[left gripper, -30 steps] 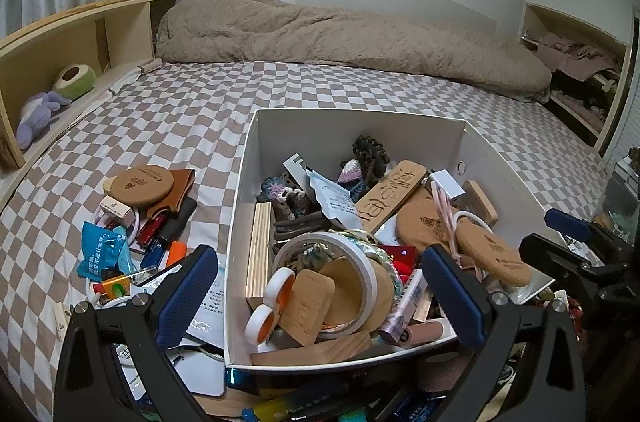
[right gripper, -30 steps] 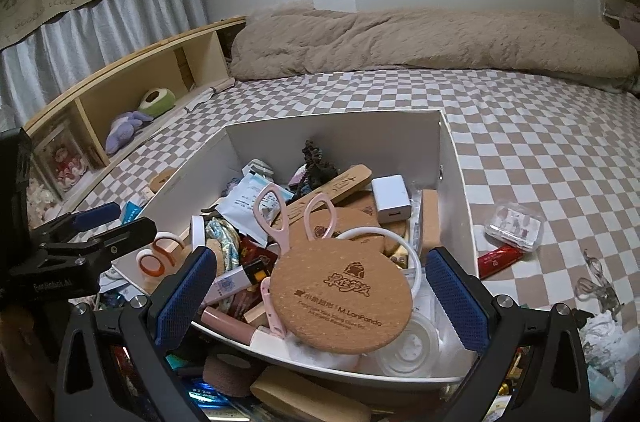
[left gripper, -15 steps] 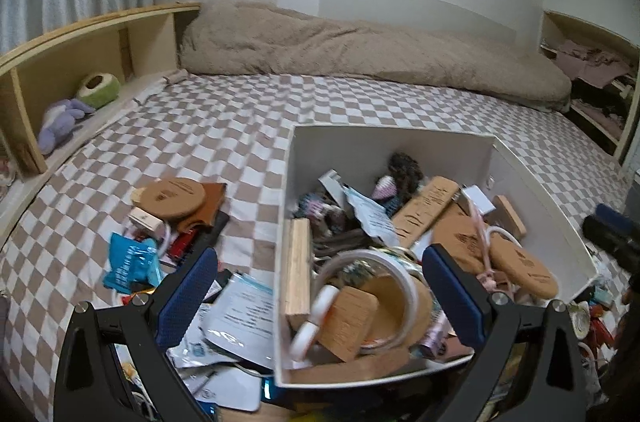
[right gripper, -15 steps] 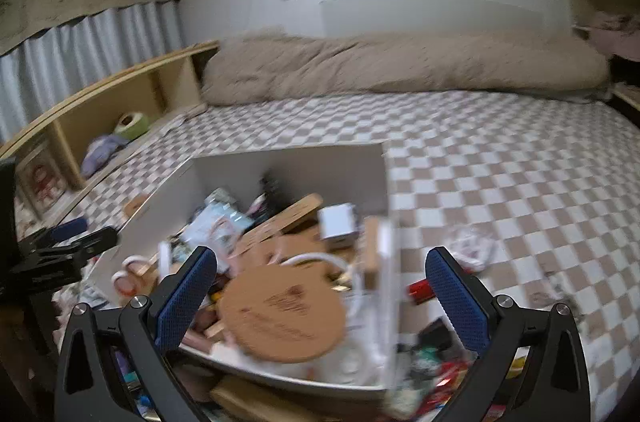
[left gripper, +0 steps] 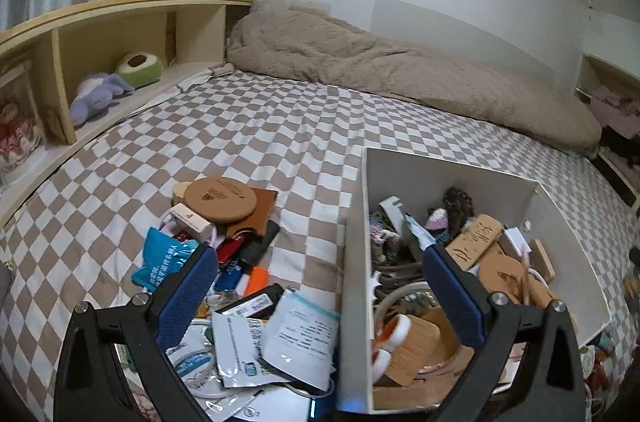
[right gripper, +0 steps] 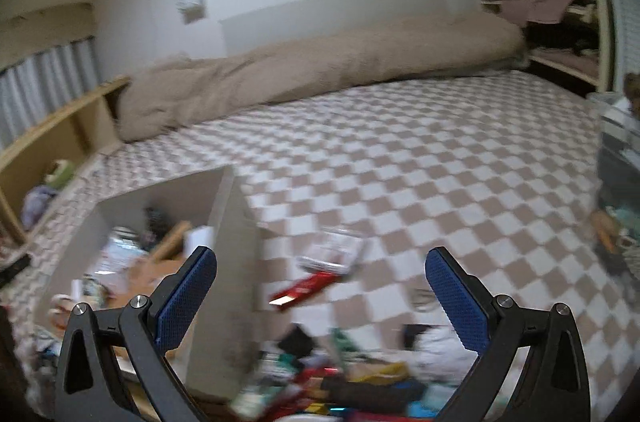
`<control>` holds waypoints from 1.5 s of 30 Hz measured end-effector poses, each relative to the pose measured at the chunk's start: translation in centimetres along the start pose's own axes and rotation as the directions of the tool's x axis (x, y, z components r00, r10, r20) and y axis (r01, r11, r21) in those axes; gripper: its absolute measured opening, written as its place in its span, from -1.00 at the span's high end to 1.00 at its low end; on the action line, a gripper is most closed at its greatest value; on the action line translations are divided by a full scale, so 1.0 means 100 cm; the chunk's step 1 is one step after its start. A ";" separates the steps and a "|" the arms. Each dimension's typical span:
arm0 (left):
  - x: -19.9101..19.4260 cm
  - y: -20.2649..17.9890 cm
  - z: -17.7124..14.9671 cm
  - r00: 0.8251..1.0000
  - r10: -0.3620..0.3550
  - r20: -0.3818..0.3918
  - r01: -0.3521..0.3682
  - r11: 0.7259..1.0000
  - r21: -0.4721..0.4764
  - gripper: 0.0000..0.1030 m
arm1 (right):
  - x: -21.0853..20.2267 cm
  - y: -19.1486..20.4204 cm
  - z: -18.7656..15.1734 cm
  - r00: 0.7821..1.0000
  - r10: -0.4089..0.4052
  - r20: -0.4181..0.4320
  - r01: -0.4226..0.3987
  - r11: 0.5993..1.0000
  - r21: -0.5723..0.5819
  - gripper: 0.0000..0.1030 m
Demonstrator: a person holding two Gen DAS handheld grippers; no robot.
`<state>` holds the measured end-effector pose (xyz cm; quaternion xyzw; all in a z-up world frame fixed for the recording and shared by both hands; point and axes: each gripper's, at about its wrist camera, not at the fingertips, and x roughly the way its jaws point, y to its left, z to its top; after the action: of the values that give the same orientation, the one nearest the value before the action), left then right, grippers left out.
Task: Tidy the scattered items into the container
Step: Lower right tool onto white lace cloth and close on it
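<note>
A white box [left gripper: 354, 262] crammed with cork coasters, tape rolls and wooden pieces sits on the checkered bed. My left gripper [left gripper: 320, 286] is open above the box's left wall, with a pile of scattered things to its left: a cork coaster [left gripper: 221, 195], a blue packet [left gripper: 162, 262], white paper packets [left gripper: 300, 330]. The right wrist view is blurred. There my right gripper [right gripper: 320, 286] is open over the bed to the right of the box [right gripper: 236, 222], above a red packet [right gripper: 308, 286] and a heap of mixed items [right gripper: 340, 374].
A beige duvet [left gripper: 400, 70] lies across the far end of the bed. A wooden shelf [left gripper: 100, 34] with plush toys runs along the left. Another shelf [right gripper: 540, 6] with clothes stands at the far right. Bare checkered sheet [right gripper: 440, 162] spreads beyond the box.
Both grippers swung outward from over the box: the left one to the left toward its pile, the right one to the right over the bed clutter. Both stay open.
</note>
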<state>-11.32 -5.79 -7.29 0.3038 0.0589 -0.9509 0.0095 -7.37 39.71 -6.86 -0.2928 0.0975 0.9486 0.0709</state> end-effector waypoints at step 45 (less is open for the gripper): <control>0.039 0.077 -0.009 0.964 0.190 -0.185 -0.220 0.964 -0.152 -1.00 | 0.044 -0.106 -0.088 0.935 -0.066 -0.347 0.239 0.842 0.484 -1.00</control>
<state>-13.56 -13.24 -11.11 0.3856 0.1092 -0.9070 0.1292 -4.19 48.31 -18.06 -0.4181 0.3354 0.8186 0.2065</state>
